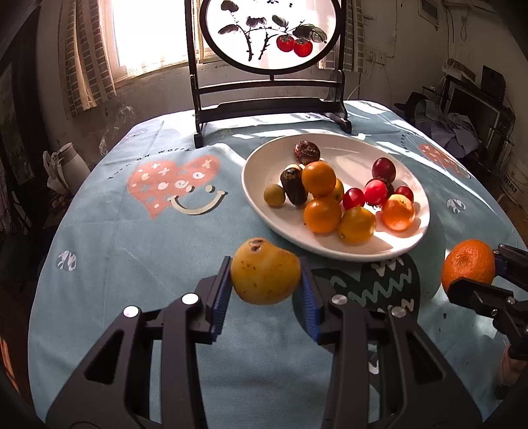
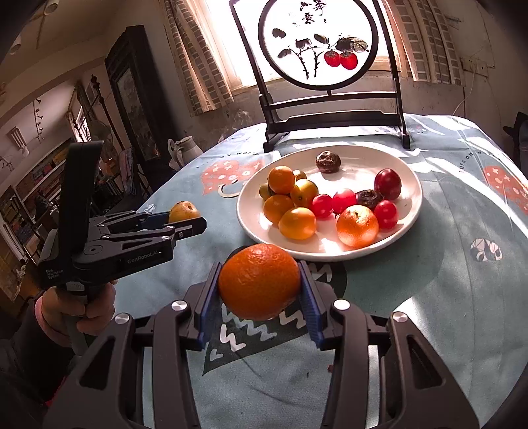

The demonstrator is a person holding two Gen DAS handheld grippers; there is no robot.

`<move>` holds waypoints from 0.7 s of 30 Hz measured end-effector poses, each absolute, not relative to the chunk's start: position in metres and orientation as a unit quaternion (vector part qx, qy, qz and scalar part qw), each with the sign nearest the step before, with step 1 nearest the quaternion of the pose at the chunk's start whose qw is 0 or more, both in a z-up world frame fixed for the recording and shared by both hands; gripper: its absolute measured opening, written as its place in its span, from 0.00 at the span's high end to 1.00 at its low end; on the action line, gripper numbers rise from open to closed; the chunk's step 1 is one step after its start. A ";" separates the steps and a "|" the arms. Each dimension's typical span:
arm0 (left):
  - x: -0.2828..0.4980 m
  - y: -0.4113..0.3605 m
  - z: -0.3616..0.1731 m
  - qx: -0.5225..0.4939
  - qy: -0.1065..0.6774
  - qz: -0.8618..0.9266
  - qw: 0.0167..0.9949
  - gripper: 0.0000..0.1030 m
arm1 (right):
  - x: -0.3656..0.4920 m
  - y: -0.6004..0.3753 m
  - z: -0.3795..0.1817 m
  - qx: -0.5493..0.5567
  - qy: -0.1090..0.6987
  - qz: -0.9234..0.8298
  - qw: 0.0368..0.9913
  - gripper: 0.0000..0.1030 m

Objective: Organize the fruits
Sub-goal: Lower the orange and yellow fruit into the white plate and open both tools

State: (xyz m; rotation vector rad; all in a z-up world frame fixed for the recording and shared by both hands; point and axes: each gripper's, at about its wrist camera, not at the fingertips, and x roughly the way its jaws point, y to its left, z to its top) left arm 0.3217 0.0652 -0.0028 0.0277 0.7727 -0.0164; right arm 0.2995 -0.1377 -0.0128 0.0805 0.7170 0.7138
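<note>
My left gripper (image 1: pixel 265 293) clamps a speckled yellow loquat-like fruit (image 1: pixel 265 275), my right gripper (image 2: pixel 260 297) a dimpled orange tangerine (image 2: pixel 259 281), both just short of the round white ceramic plate (image 1: pixel 260 158). I'd lower each into bare plate space, releasing gently.

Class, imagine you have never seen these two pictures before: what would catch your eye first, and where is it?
Each gripper holds a fruit above the blue tablecloth: the left gripper clamps a spotted yellow pear, the right gripper a large orange. Just beyond them sits a white plate heaped with small oranges, red fruits and dark wrinkled ones. Behind the plate, against the bright window, stands a round painted screen showing two red persimmons.
</note>
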 end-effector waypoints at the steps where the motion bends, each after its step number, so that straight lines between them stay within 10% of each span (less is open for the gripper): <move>1: 0.329 0.063 0.004 0.012 0.372 -0.012 0.928 0.62 | 0.305 -0.140 -0.008 0.038 0.336 0.338 0.878 0.56; 17: 0.507 0.030 0.002 0.009 0.419 -0.006 0.908 0.61 | 0.458 -0.129 -0.019 0.006 0.365 0.299 0.882 0.56; 21: 0.499 0.036 0.009 0.023 0.405 0.048 0.913 0.15 | 0.468 -0.124 -0.024 -0.012 0.378 0.312 0.872 0.32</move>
